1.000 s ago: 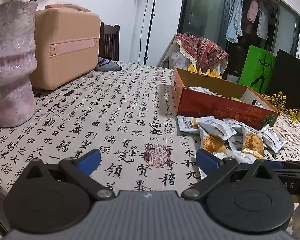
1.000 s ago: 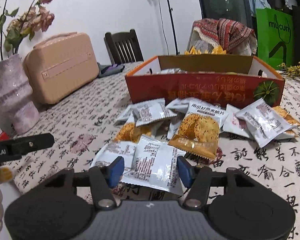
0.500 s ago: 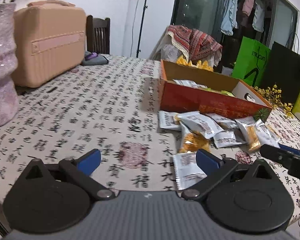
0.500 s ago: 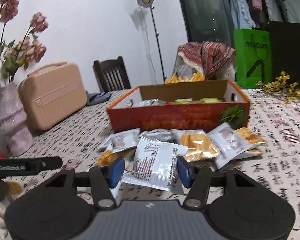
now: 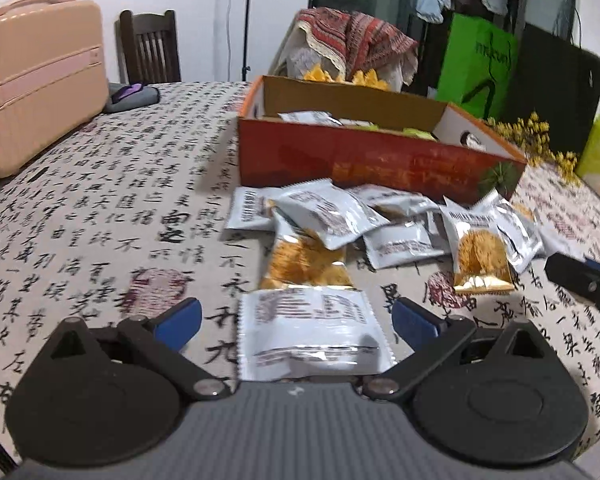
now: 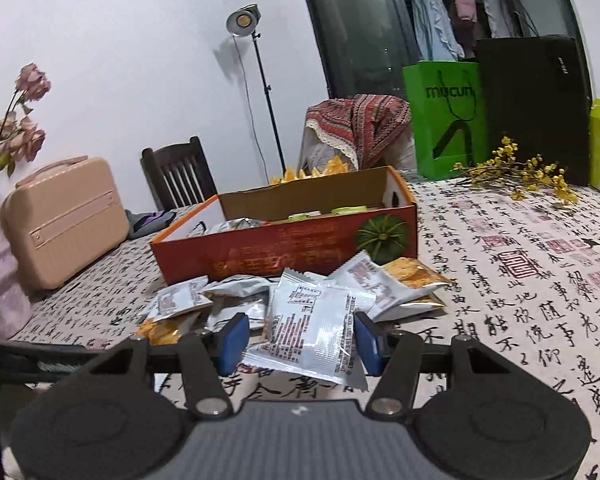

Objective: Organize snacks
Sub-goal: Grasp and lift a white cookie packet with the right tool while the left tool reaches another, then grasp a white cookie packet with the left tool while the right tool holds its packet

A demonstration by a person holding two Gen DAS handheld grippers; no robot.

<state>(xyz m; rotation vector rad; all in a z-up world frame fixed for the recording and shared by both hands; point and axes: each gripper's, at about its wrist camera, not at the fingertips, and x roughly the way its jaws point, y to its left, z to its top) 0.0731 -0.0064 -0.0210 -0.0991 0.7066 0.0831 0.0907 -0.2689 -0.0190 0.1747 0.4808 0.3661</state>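
A red cardboard box [image 5: 380,160] stands open on the calligraphy-print tablecloth, with a few packets inside. Several white and gold snack packets [image 5: 400,232] lie heaped in front of it. My left gripper [image 5: 296,323] is open and low over the table. A loose white packet [image 5: 312,332] lies between its blue pads, which do not touch it. My right gripper [image 6: 300,340] is shut on another white snack packet [image 6: 312,328] and holds it above the heap [image 6: 228,296], facing the box [image 6: 284,248]. The right gripper's tip [image 5: 584,280] shows at the right edge of the left wrist view.
A pink case [image 5: 32,80] and a pink vase [image 6: 0,272] stand at the table's left. Behind are a dark chair [image 6: 180,176], a lamp stand [image 6: 260,80] and a green bag [image 6: 444,120]. Yellow flowers [image 6: 520,168] lie at the far right.
My left gripper moved right and forward to the heap, so a white packet now lies between its open pads. My right gripper kept its packet and swung to face the box from farther right.
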